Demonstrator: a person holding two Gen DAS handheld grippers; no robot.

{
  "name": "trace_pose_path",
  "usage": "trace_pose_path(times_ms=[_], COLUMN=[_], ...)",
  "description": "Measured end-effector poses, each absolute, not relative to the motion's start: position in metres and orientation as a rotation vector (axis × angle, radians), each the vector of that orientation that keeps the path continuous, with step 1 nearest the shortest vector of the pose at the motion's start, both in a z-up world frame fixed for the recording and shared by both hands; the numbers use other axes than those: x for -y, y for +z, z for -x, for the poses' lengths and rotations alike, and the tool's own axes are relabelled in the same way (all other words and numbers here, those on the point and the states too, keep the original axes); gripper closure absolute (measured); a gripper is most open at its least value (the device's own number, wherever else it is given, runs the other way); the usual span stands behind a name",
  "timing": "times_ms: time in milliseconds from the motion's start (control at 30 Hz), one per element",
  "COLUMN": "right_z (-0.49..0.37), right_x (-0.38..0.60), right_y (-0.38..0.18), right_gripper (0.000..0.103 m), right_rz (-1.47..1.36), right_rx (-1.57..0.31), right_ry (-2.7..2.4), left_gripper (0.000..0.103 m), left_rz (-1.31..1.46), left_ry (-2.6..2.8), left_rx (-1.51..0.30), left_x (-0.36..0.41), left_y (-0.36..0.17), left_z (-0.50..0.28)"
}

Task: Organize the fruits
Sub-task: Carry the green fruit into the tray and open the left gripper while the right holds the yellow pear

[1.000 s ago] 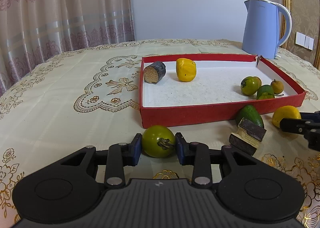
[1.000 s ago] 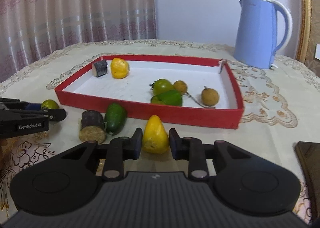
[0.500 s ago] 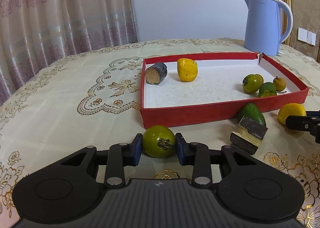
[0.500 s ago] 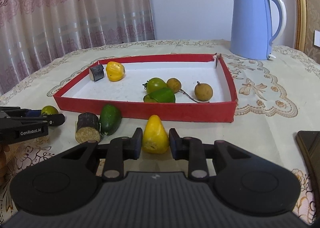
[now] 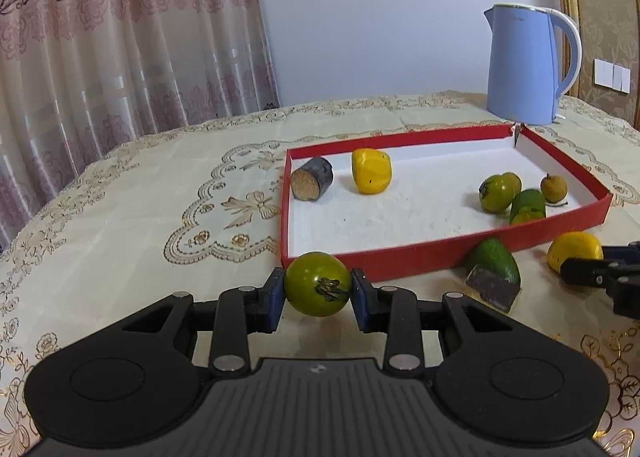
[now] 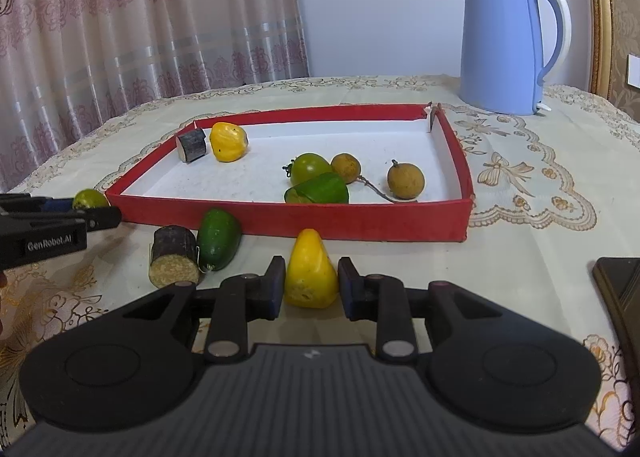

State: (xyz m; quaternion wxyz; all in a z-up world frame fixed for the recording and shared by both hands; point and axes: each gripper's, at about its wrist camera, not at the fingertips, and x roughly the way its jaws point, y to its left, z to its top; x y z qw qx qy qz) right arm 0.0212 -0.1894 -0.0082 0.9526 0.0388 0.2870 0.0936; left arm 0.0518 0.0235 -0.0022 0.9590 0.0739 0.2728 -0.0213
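Two tongs grip fruit: the left gripper [image 5: 318,291] a round green tomato [image 5: 318,284], stem toward the camera; the right gripper [image 6: 311,281] a yellow pear [image 6: 310,269], narrow end up.

A dark flat object [image 6: 622,289], perhaps a phone, is cut off at the right edge

**Green fruit gripped before the red tray**

At lower centre, the left tongs [image 5: 318,293] clamp a green tomato [image 5: 318,284]. Behind it sits the red tray [image 5: 420,257]; at right edge, the right tongs [image 5: 576,271] pinch a yellow fruit [image 5: 574,251].
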Motion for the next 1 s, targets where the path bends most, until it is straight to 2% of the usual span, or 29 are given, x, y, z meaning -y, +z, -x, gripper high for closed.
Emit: trace_pose_path(times_ms=[433, 1000], right_z=[-0.022, -0.025], right_x=[0.188, 0.186], right_y=[-0.009, -0.01], right_gripper=[0.076, 0.076], right_rz=[-0.076, -0.062], right_rx=[-0.589, -0.604], right_ry=[0.186, 0.171], left_gripper=[0.069, 0.069], left_rz=[-0.194, -0.224], left_ry=[-0.093, -0.114], left_rx=[-0.505, -0.564], left_x=[0.009, 0.045], left_y=[0.022, 0.028], left_z=[-0.081, -0.162])
